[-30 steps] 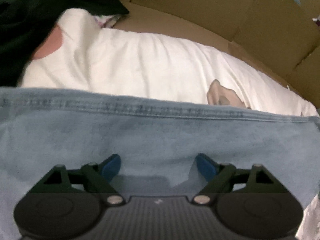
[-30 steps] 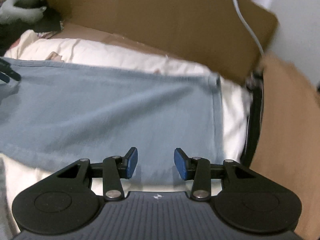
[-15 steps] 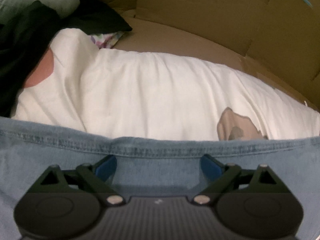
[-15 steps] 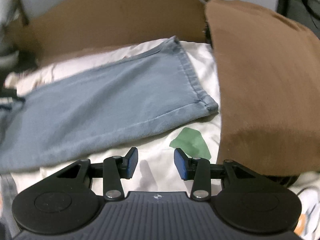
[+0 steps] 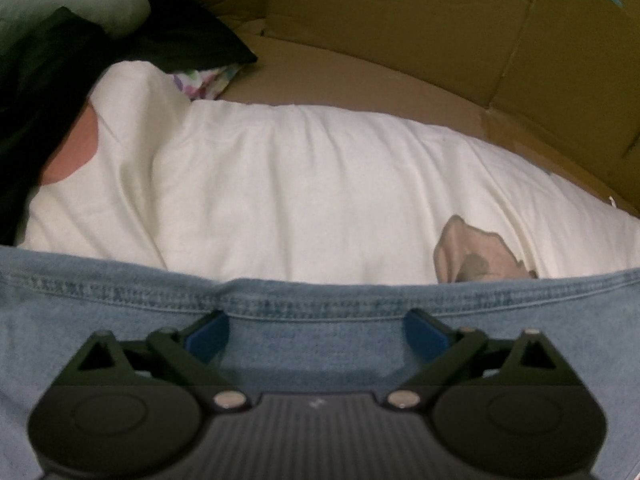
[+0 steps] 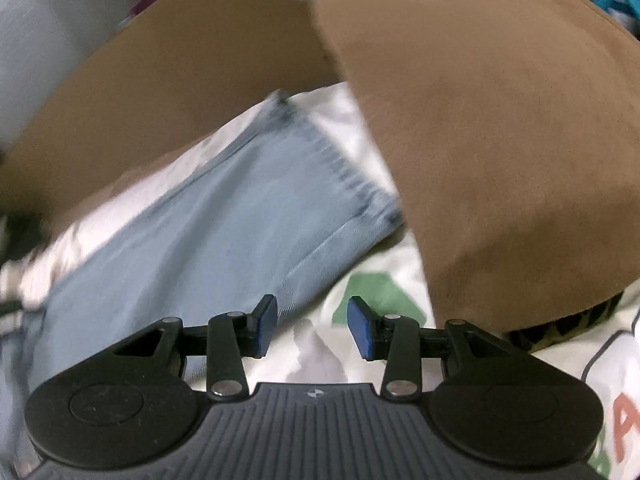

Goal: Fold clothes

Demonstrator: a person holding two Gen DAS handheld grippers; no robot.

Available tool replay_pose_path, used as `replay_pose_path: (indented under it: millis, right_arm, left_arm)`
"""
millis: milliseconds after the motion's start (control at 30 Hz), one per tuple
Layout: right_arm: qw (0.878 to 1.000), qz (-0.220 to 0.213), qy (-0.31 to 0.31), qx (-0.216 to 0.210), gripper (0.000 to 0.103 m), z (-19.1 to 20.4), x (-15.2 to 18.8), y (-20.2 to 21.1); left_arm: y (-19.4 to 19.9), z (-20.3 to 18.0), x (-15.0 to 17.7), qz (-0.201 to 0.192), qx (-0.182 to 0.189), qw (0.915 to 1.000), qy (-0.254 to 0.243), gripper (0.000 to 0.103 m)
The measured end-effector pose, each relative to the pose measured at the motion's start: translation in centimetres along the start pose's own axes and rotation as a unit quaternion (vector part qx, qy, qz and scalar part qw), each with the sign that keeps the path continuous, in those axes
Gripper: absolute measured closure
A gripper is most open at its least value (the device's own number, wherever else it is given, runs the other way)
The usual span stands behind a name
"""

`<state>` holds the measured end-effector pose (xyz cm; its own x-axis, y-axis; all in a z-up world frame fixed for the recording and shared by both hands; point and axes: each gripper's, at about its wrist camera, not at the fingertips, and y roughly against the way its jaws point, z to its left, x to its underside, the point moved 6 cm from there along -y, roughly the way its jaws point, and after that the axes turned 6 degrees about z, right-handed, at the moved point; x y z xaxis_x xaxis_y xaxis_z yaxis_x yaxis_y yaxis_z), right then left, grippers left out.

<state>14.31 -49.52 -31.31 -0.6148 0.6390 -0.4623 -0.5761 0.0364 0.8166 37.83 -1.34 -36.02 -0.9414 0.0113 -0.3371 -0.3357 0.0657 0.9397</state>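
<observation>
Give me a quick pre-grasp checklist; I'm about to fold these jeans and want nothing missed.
1. Left claw open over the jeans hem: ok.
2. Right claw open, holding nothing: ok.
3. Right claw lined up on the denim: not ok; it straddles the edge, partly over the white sheet.
4. Leg end clear of the brown cushion: cannot tell, blurred.
5. Jeans lying flat: ok where visible.
</observation>
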Motion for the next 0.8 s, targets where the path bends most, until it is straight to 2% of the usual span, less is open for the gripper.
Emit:
replay_pose_path:
  millis: [100, 167, 233, 267, 367, 633, 800]
  right_arm:
    - [0.999, -0.002, -0.048, 0.017, 0.059, -0.7, -1.3, -1.2]
    - [0.998, -0.004, -0.058, 0.030, 0.079, -1.0, -1.8, -1.8]
    - [0.997, 0.000, -0.064, 0.031, 0.090, -1.4, -1.9, -2.0]
    - [0.997, 0.002, -0.066, 0.031, 0.100, -1.5, -1.9, -2.1]
    - [0.998, 0.000, -0.059, 0.032, 0.103, -1.5, -1.9, -1.9]
    - [0.999, -0.010, -0.032, 0.033, 0.103, -1.2, -1.6, -1.1]
    - [0.998, -0.001, -0.044, 0.045, 0.101, -1.5, -1.7, -2.1]
  left_arm:
    - [0.1, 0.0, 0.2, -0.003, 0.001, 1.0000, -0.008, 0.005]
    - [0.2, -0.1, 0.4, -0.005, 0.002, 0.9999, -0.015, 0.005]
    - [0.3, 0.0, 0.5, -0.008, 0.006, 0.9998, -0.014, 0.005]
    - [0.4, 0.1, 0.6, -0.009, 0.008, 0.9998, -0.014, 0.006]
    - [0.4, 0.0, 0.7, -0.012, 0.007, 0.9997, -0.022, 0.005]
    - [0.2, -0.1, 0.6, -0.009, 0.003, 0.9997, -0.021, 0.005]
    - [0.2, -0.3, 0.6, -0.008, -0.002, 0.9997, -0.023, 0.005]
